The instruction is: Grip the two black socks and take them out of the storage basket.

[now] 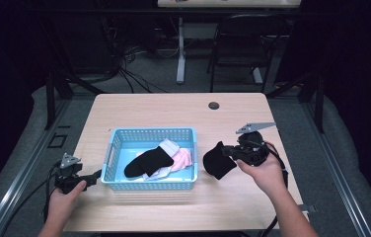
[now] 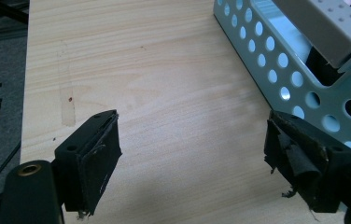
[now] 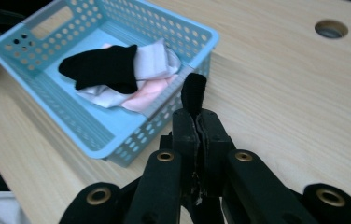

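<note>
Black limp sock pinched in right gripper; perforated blue plastic basket beside.

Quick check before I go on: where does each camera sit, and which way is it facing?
High view: above the person's side, looking forward and down on the table; both forearms, left tool, right tool shut on a black sock.
Left gripper view: on the left tool, along open jaws over bare wood beside the blue basket.
Right gripper view: on the right tool, pinched black sock, facing the basket.
Shared: all three show the basket.
</note>
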Motion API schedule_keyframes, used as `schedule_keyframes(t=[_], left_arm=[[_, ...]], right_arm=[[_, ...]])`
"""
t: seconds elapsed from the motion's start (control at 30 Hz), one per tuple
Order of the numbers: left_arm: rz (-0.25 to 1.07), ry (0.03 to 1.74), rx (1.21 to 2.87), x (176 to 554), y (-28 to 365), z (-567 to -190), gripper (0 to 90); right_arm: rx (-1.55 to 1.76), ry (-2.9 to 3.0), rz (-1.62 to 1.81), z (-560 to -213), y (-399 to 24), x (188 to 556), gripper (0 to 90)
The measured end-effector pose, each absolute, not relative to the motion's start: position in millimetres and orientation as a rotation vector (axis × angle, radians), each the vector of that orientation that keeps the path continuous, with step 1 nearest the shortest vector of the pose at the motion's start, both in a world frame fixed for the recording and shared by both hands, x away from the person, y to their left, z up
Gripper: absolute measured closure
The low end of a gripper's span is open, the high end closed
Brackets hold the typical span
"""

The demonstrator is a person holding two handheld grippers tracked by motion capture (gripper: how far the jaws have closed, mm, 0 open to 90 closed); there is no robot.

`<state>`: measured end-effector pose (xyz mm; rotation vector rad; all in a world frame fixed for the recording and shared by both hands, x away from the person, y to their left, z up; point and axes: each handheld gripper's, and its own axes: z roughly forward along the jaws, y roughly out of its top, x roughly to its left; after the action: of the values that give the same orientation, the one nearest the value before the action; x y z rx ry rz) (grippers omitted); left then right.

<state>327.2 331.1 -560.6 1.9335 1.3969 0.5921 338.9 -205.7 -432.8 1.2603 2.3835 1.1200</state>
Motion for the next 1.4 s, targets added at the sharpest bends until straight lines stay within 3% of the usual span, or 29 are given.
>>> schedule_keyframes(t=[0.4, 0.97, 1.4], left_arm=[[0.591, 1.397, 1.936, 327.4, 330.6, -561.1, 18.2], [0.59, 1.398, 1.937, 327.3, 330.4, -561.3, 18.3], [0.589, 1.401, 1.936, 327.5, 330.6, -561.7, 18.3]], right_arm=[[1.427, 2.277, 1.024, -472.5, -237.5, 363.7, 86.9], [1.55, 2.207, 0.934, -492.1, -262.7, 378.5, 86.4], [1.551, 2.179, 0.9, -493.1, -268.1, 381.7, 73.1]])
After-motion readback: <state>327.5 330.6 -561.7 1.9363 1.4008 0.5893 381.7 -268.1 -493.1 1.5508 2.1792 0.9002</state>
